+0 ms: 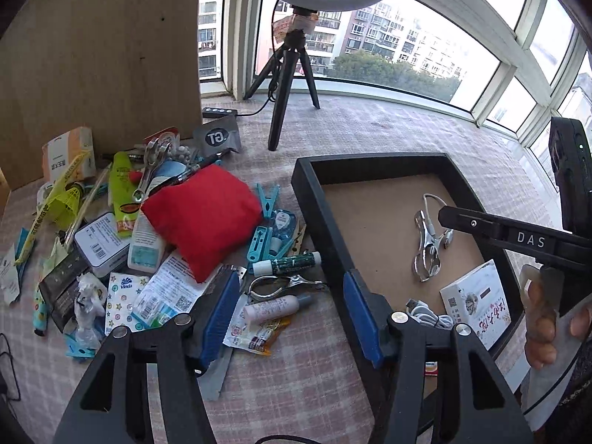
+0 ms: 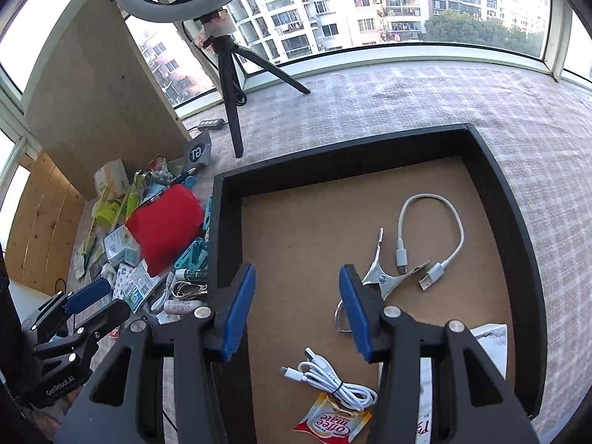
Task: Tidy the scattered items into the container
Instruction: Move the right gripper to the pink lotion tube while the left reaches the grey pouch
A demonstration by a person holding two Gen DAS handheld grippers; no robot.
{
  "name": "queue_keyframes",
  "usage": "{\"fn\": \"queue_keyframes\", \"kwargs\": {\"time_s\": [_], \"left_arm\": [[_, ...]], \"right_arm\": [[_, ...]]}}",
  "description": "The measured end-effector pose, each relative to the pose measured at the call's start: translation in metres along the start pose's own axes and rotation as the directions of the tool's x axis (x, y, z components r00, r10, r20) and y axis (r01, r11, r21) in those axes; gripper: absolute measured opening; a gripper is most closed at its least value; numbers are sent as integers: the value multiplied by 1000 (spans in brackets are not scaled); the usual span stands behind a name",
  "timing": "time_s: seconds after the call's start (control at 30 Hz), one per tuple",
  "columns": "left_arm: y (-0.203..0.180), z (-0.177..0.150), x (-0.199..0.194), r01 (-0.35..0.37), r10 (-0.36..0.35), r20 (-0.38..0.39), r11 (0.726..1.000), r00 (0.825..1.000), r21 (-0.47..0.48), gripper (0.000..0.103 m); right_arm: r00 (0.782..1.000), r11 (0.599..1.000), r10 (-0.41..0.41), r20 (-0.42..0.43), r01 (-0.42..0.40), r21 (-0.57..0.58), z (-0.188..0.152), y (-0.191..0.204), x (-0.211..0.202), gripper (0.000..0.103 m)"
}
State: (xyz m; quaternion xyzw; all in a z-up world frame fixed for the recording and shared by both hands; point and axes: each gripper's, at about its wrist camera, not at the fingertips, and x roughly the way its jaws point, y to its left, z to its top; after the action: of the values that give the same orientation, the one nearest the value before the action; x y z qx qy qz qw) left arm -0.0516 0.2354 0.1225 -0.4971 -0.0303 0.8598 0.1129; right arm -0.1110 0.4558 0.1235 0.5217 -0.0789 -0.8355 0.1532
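Early stage: black tray (image 2: 518, 244) holds metal clip (image 2: 384, 277), two white cables, coffee sachet (image 2: 333, 421); pile around red pouch (image 1: 203, 218) left. Left gripper (image 1: 292, 314) and right gripper (image 2: 298, 307) spread, empty.

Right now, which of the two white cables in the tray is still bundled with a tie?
The coiled white cable beside the Coffee mate sachet; the short white cable lies in an open loop by the metal clip.
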Motion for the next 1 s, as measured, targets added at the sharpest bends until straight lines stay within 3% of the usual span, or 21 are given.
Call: {"fn": "queue_keyframes", "kwargs": {"time_s": [0.27, 0.43, 0.47, 0.53, 0.73, 1.0], "left_arm": [[62, -2, 6, -91, 89, -15, 984, 996, -153, 55], [83, -11, 7, -114, 110, -31, 981, 993, -158, 55], [87, -13, 6, -115, 111, -36, 981, 993, -154, 51], [95, -19, 4, -124, 118, -44, 982, 992, -141, 45], [130, -45, -10, -159, 150, -68, 978, 986, -135, 39], [149, -92, 2, -105, 70, -167, 973, 984, -208, 39]], "right_arm": [[997, 982, 62, -42, -68, -175, 20, 61, 32, 46], [991, 955, 81, -102, -107, -278, 15, 95, 50, 46], [991, 948, 74, -113, -105, -302, 13, 102, 53, 46], [990, 933, 64, -128, -105, -343, 5, 112, 58, 42], [978, 901, 60, -198, -138, -410, -13, 131, 67, 33], [968, 847, 43, -247, -166, -505, -48, 156, 73, 32]]}}
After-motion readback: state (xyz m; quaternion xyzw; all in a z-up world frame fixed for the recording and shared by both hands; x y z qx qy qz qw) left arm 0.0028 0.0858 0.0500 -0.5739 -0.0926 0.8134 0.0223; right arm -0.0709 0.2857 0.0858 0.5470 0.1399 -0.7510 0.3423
